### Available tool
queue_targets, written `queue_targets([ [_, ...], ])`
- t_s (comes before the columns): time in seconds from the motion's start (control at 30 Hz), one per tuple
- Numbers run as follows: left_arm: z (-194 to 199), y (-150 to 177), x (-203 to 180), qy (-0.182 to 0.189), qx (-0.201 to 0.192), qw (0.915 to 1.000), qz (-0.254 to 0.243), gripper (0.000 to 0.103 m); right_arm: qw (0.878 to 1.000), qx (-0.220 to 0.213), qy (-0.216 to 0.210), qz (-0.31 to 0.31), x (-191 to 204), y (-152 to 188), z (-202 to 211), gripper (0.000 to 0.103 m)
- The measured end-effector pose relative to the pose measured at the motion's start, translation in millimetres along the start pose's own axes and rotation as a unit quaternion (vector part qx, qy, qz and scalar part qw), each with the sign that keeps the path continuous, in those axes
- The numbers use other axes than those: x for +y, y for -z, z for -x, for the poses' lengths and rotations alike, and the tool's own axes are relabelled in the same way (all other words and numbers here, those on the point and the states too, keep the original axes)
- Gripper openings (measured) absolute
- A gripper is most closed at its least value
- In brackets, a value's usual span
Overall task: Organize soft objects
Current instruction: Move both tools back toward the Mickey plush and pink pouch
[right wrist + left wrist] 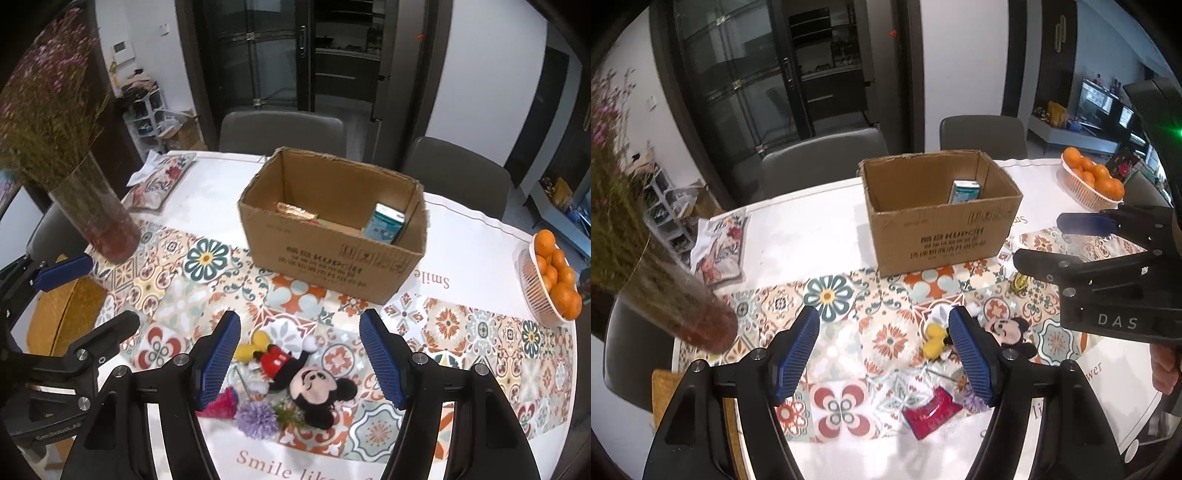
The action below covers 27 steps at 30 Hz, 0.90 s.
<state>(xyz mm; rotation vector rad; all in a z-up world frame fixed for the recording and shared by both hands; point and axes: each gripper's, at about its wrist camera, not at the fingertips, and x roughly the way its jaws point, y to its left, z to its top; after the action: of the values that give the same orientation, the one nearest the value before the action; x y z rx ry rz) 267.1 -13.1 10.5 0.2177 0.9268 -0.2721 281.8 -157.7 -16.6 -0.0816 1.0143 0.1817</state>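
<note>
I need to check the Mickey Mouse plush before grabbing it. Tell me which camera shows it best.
The right wrist view: the Mickey Mouse plush lies whole between the open right gripper fingers. In the left wrist view, the left gripper finger hides the plush's middle, leaving its head and yellow shoes showing.

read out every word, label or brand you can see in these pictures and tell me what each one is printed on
"KUPCHI", roughly, last letters unclear: front of the cardboard box; the Chinese lines beneath are too blurred to read.
"DAS": body of the right gripper, left wrist view.
"Smile like", then cut off: tablecloth near edge.
"Smile", upside down: same tablecloth beside the box.
Small carton inside the box: print too small.
Floral cloth bag: lettering blurred.
Left gripper lettering: unreadable.
</note>
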Motion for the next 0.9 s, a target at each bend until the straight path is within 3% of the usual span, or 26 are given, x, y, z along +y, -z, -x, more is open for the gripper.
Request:
queue_targets([
  [0.3,8,34,5,-0.01,0.023,0.9966,0.078,0.074,0.998,0.018,-0.036,0.056,16,10,-10,0.068],
  [0.5,2,56,5,-0.006,0.051,0.9861,0.158,0.074,0.994,0.04,-0.056,0.088,18,13,-24,0.068],
  [0.9,-20,92,-3,0.009,0.103,0.9365,0.335,0.074,0.978,0.127,-0.091,0.139,13,17,-70,0.068],
])
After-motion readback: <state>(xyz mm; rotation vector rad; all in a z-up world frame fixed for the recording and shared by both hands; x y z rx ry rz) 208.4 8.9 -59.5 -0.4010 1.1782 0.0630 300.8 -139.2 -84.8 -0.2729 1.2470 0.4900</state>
